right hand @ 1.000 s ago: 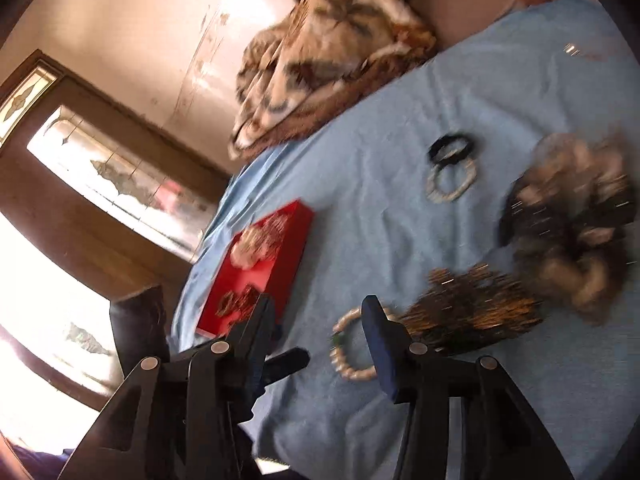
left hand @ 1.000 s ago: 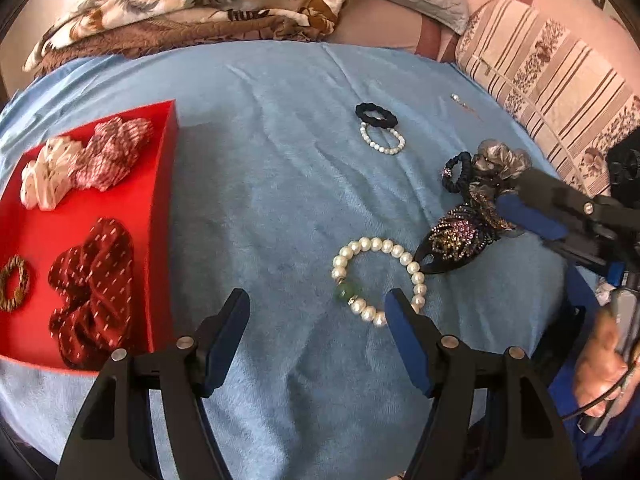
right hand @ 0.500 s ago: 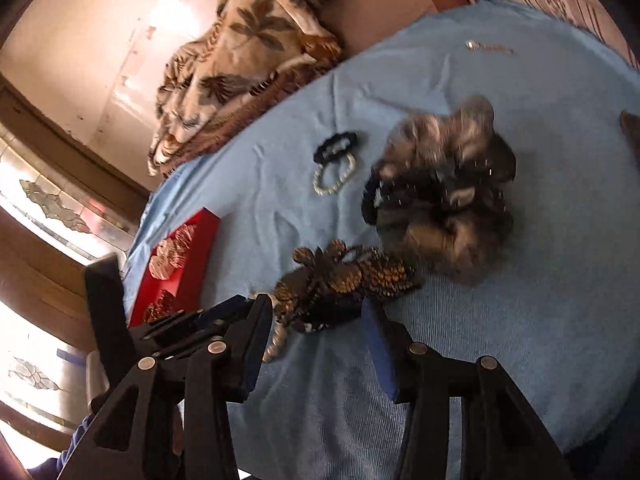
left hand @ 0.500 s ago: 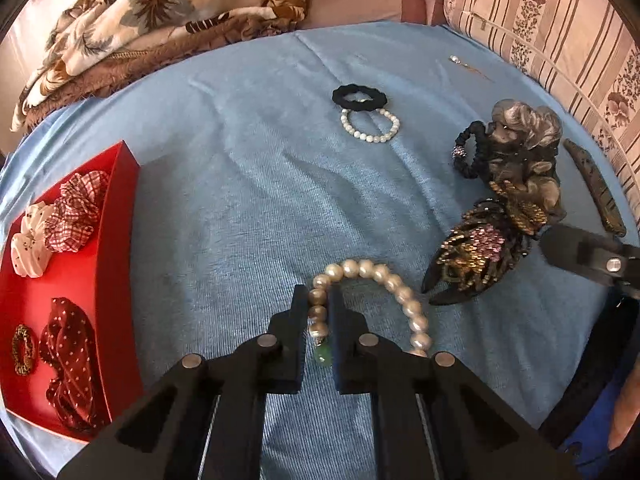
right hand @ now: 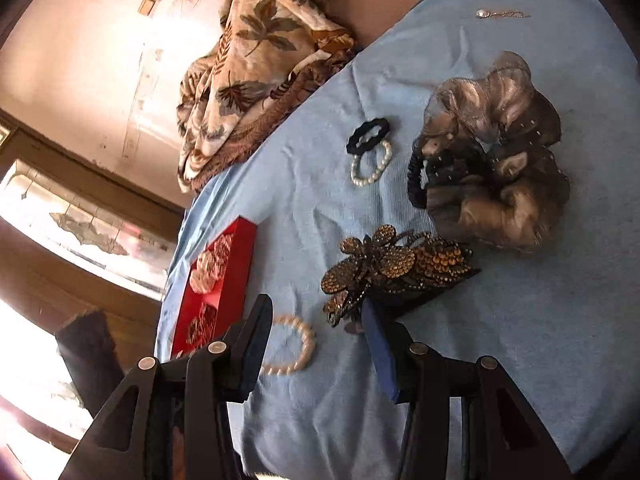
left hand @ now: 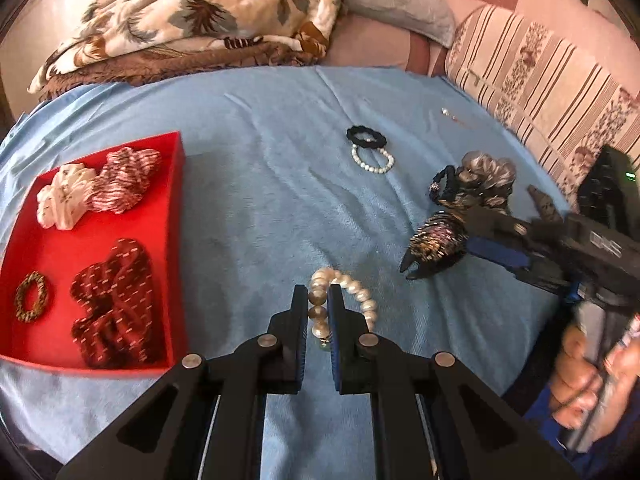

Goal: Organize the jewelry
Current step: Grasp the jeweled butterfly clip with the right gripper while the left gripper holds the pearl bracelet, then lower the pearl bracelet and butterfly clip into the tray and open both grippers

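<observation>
Item: large pearl bracelet [left hand: 349, 295], near centre of the blue bedspread [left hand: 260, 208]. My left gripper [left hand: 318, 312] has its jaws clenched on its beads. Right gripper [right hand: 316, 344]: jaws released, one finger touching the rhinestone clip [right hand: 394, 270]. Step: pickup. Next, I judge: lift, carry left into red tray [left hand: 176, 240].

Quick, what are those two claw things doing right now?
Left gripper: closed on the large white pearl bracelet.
Right gripper: open, holding nothing, one finger beside the brown rhinestone butterfly hair clip.

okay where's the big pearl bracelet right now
In the left wrist view the big pearl bracelet sits low and centre on the blue blanket, pinched in the left gripper, between the red tray and the rhinestone hair clip.
</observation>
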Action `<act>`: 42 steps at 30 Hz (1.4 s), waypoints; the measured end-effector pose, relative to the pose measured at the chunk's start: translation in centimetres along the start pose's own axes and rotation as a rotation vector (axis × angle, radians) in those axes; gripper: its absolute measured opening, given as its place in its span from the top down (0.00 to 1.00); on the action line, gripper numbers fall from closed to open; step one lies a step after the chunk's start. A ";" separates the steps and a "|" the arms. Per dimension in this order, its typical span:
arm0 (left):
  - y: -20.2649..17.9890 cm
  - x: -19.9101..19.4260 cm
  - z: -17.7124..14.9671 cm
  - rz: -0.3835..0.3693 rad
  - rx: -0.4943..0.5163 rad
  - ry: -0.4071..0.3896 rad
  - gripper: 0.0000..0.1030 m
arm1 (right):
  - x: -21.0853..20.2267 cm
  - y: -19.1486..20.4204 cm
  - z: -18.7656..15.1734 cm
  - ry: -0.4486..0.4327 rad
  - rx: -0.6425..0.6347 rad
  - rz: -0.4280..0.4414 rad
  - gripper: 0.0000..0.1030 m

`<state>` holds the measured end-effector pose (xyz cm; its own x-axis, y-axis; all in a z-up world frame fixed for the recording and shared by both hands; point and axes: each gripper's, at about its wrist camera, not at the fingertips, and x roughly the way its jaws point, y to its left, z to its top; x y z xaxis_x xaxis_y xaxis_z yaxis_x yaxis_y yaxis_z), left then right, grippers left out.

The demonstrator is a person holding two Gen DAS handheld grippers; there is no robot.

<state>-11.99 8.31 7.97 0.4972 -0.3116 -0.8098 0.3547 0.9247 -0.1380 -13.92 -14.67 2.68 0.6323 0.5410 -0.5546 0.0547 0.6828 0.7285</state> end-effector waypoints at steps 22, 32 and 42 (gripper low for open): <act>13.4 -8.5 2.1 0.083 -0.195 -0.202 0.91 | 3.6 12.1 -1.0 0.065 -0.284 -0.116 0.96; 24.7 -4.5 3.1 0.088 -0.388 -0.162 0.91 | 11.8 20.5 -3.1 0.189 -0.440 -0.098 0.96; 29.8 -2.0 2.2 0.158 -0.482 -0.114 0.91 | 21.6 23.4 -3.5 0.283 -0.506 -0.225 0.96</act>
<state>-0.66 36.04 6.69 0.6074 -0.1570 -0.7787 -0.1237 0.9496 -0.2879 -1.72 14.74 6.38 0.4144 0.4184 -0.8082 -0.2536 0.9060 0.3390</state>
